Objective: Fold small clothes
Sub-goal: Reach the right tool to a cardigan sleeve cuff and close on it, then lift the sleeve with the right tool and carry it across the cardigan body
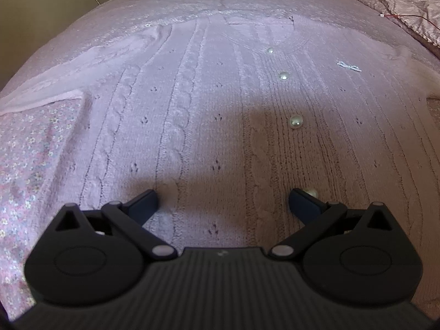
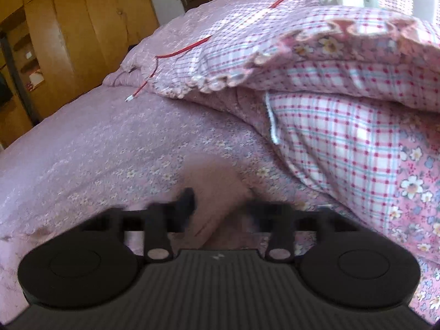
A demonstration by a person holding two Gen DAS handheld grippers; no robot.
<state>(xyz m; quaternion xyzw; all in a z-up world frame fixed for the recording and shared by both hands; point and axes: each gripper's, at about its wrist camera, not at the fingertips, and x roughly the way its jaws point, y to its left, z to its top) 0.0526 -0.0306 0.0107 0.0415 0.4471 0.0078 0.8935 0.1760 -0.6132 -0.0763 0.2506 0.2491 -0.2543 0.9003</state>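
Two grippers show on my feeds. My left gripper (image 1: 223, 203) hovers at the bottom of the left wrist view with its jaws spread wide and nothing between them, over a pale pink cable-knit sweater (image 1: 209, 104) that lies flat across the middle of the frame on the floral bedsheet (image 1: 30, 148). Pearl buttons (image 1: 296, 121) run down the sweater right of centre; one sits just beside the right fingertip. My right gripper (image 2: 220, 210) is blurred at the bottom of its view, jaws partly closed with a fold of pink fabric (image 2: 217, 192) between the fingers; I cannot tell whether the pads press it. Checked pillows (image 2: 330, 143) fill the right side, a red cable (image 2: 192, 45) crosses the upper middle, and a wooden wardrobe (image 2: 68, 27) stands upper left.
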